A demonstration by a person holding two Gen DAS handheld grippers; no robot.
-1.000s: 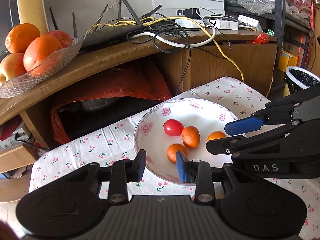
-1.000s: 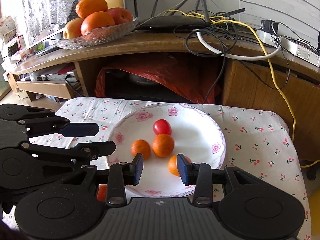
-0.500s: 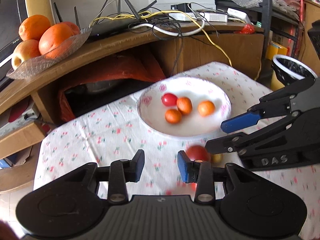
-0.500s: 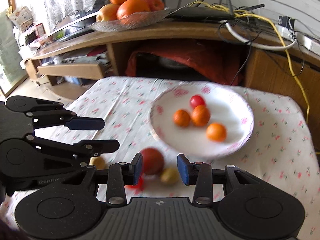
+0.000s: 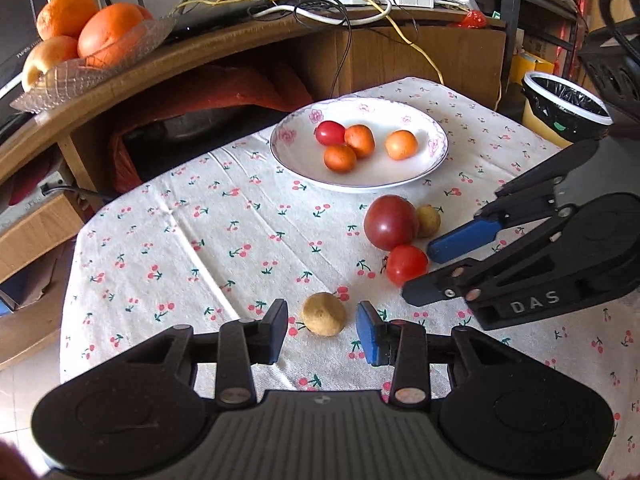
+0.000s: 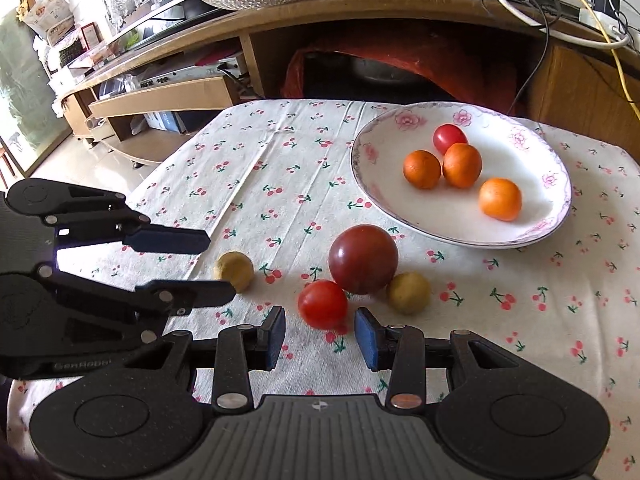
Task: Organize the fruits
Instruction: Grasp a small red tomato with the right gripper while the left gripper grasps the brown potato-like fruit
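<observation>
Left gripper [image 5: 322,330] fingers apart, empty, a small yellow-brown fruit [image 5: 324,314] between the tips. Right gripper [image 6: 320,334] fingers apart, empty, just behind a red tomato [image 6: 322,304]. Three oranges sit on the floral plate [image 6: 372,184].

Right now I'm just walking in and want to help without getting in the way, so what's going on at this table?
A person holding a gripper in each hand is sorting fruit. The plate holds three oranges and a small tomato. Four pieces lie loose on the cloth. The left gripper, open, sits around a yellowish fruit. The right gripper, open, faces a red tomato beside a dark tomato and another yellowish fruit. Neither gripper holds anything.
</observation>
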